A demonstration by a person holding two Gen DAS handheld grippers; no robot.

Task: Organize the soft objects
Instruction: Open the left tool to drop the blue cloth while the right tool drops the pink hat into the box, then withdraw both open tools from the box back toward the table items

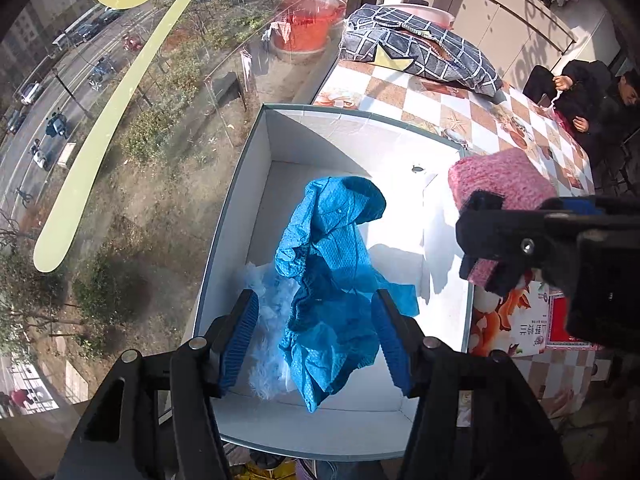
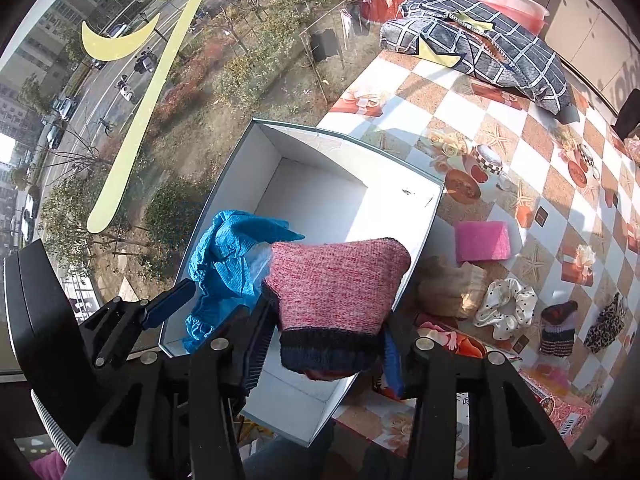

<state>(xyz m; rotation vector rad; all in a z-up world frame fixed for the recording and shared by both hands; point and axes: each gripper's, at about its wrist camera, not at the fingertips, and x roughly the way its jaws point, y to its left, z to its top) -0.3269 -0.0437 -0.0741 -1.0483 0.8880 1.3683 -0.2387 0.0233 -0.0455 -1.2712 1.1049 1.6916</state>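
A crumpled blue cloth [image 1: 328, 264] hangs into the white box [image 1: 360, 118] over a pale fluffy piece [image 1: 262, 308]. It lies between the blue pads of my left gripper [image 1: 316, 340], which stand open and apart from it. A pink knitted hat with a dark cuff [image 2: 336, 284] sits between the fingers of my right gripper [image 2: 324, 348] above the box's right wall [image 2: 424, 236]. Those jaws are parted and I see no pinch on it. The left wrist view shows the right gripper [image 1: 480, 240] and the pink hat [image 1: 504, 180] at the box's right edge.
A window pane with yellow stickers [image 1: 120, 92] runs along the left of the box. On the checked tablecloth [image 2: 460, 104] lie a plaid cushion [image 2: 480, 36], pink sponge [image 2: 482, 242], beige knit [image 2: 448, 288], dotted scrunchie [image 2: 506, 308] and leopard scrunchie [image 2: 606, 322]. A person [image 1: 592, 96] sits far right.
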